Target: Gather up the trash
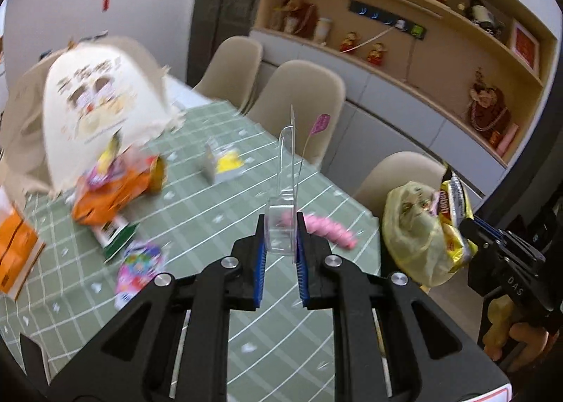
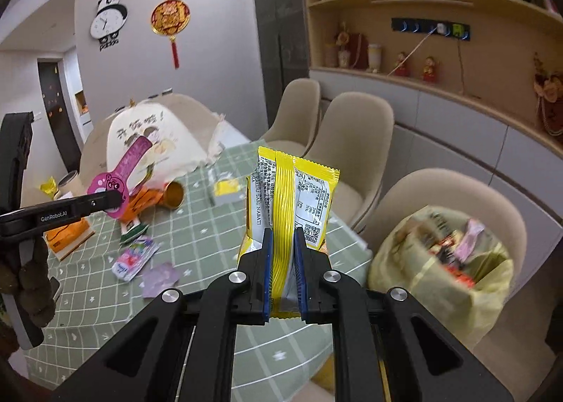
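My left gripper [image 1: 280, 226] is shut on a clear plastic blister pack [image 1: 286, 187] with a pink card backing, held above the green checked table [image 1: 211, 226]. From the right wrist view its pink card [image 2: 123, 173] sticks up from the left gripper [image 2: 114, 203]. My right gripper [image 2: 282, 236] is shut on a yellow snack wrapper [image 2: 292, 198], held upright near the table's right edge. The yellow trash bag [image 2: 440, 261] sits open on a chair to the right, with wrappers inside; it also shows in the left wrist view [image 1: 418, 229], with my right gripper [image 1: 471, 229] beside it.
More litter lies on the table: an orange packet [image 1: 109, 194], a gold can [image 2: 174, 194], a yellow-and-white packet [image 2: 227, 191], a pink wrapper [image 2: 133, 259], a purple scrap [image 2: 160, 279], a pink spiral piece [image 1: 330, 229]. A cloth food cover [image 2: 155, 141] stands behind. Beige chairs [image 2: 348, 141] line the right side.
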Demonstrator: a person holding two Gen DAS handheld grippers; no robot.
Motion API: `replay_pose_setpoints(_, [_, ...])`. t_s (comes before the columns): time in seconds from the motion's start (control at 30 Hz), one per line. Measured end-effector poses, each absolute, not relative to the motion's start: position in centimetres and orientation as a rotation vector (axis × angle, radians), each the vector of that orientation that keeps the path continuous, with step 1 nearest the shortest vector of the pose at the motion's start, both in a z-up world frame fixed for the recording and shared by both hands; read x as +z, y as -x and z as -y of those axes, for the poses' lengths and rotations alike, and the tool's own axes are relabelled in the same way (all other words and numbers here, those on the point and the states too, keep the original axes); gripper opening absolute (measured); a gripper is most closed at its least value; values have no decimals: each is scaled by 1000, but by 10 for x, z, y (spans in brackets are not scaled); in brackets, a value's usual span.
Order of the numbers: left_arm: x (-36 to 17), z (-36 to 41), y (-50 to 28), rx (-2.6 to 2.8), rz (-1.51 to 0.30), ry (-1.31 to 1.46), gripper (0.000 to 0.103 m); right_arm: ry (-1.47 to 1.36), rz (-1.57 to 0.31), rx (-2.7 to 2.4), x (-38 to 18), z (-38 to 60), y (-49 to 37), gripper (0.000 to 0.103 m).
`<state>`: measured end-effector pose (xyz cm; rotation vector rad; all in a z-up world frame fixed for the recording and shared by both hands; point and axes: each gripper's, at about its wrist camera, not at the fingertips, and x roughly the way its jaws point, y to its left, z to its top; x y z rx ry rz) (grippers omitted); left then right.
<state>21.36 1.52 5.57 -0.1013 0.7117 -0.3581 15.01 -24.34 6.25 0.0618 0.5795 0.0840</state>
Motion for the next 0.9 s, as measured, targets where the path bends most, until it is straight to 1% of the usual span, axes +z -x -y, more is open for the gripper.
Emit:
replay_pose_setpoints(0.17, [68, 41, -222, -428, -679, 57, 13, -70, -549, 39, 70, 285, -148, 12])
replay_pose_setpoints(0.43, [60, 126, -245, -560, -713, 40, 13, -99, -520, -61, 67, 365, -139, 12])
replay_pose_setpoints(0.63, [47, 194, -260, -703, -771, 40, 13, -138, -516, -153, 63, 424, -126, 12])
replay_pose_setpoints(0.9, [12, 287, -283, -867, -921, 30, 13, -184, -533, -228, 55, 497, -119, 12])
